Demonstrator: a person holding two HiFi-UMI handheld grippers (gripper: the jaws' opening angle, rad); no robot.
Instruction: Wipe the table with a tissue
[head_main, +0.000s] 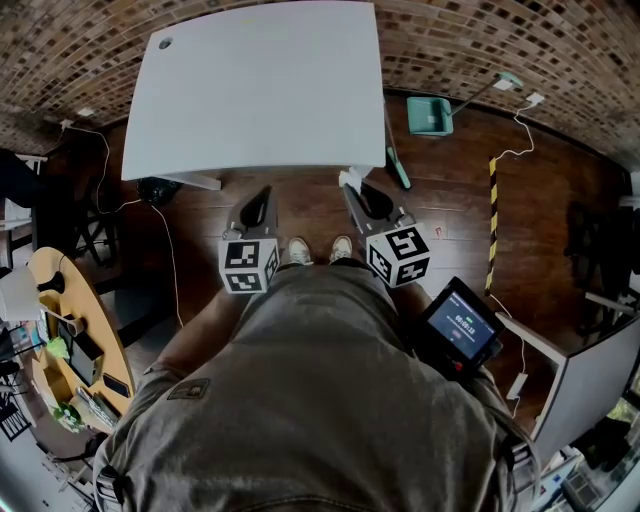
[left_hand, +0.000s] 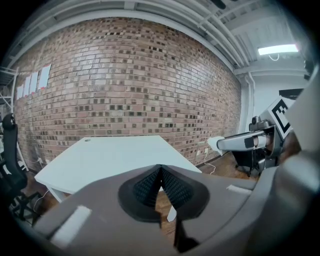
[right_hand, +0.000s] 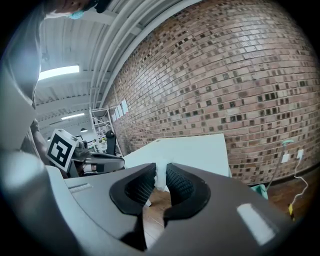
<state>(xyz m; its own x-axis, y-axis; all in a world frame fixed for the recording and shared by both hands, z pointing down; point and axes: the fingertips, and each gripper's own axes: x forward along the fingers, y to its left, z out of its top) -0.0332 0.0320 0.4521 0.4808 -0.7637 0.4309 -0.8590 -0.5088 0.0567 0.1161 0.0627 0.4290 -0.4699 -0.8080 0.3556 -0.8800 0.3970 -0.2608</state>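
The white table (head_main: 260, 90) stands ahead of me with a bare top; it also shows in the left gripper view (left_hand: 110, 155) and the right gripper view (right_hand: 195, 150). My right gripper (head_main: 350, 187) is shut on a small white tissue (right_hand: 161, 176), which pokes out between the ribbed pads. It hangs just short of the table's near edge, above the wooden floor. My left gripper (head_main: 264, 192) hangs beside it, shut with the pads (left_hand: 150, 185) pressed together and nothing between them. From the left gripper view the tissue (left_hand: 216, 144) shows at the right gripper's tip.
A green dustpan (head_main: 430, 115) and a long-handled broom lie on the floor at the table's right. Yellow-black tape (head_main: 492, 220) and a white cable run along the floor. A round wooden table (head_main: 80, 330) with clutter stands at left. A brick wall lies behind the table.
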